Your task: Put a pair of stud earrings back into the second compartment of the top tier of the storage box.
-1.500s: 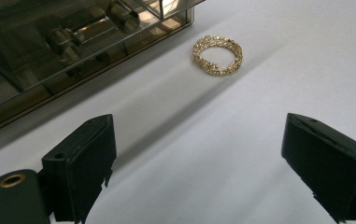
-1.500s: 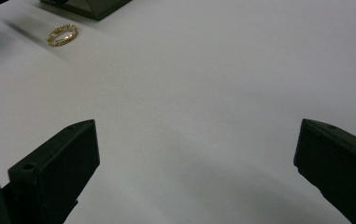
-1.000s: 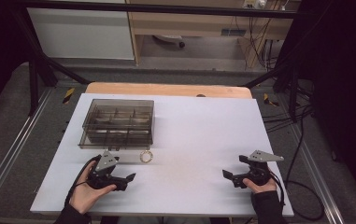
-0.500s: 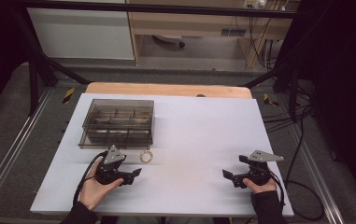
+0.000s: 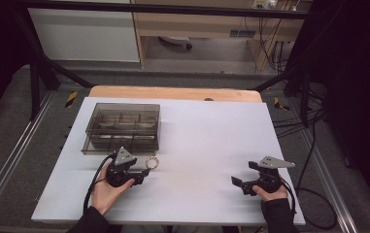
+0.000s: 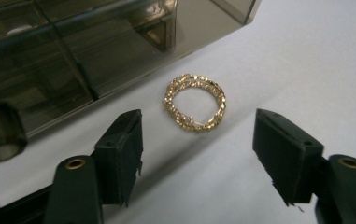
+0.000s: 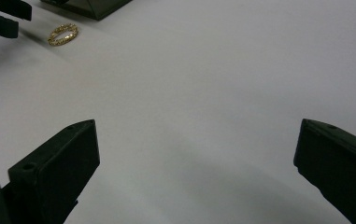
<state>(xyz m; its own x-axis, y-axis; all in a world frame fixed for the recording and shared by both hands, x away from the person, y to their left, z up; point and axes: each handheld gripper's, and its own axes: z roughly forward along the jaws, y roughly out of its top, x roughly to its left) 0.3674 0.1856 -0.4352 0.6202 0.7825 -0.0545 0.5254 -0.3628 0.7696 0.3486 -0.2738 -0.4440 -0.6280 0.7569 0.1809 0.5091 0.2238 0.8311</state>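
**Left tongs narrowing toward gold bracelet**

The left tongs (image 6: 196, 154) have just been closing, jaws apart, the gold bracelet (image 6: 195, 103) lying just ahead, untouched, on the white bench (image 5: 207, 141) beside the smoky box (image 5: 122, 127). The right tongs (image 7: 196, 163) gape wide, holding nothing.

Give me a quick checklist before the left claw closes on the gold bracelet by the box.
1. Gold bracelet lies flat on the white table: ok.
2. Bracelet stands apart from the smoky compartment box: ok.
3. Left claw is lined up, bracelet just ahead of its tips, not yet between them: not ok.
4. Its jaws, which have just been closing, still gape wider than the bracelet: ok.
5. Right claw is open, parked far off: ok.
6. Box lid open: cannot tell.
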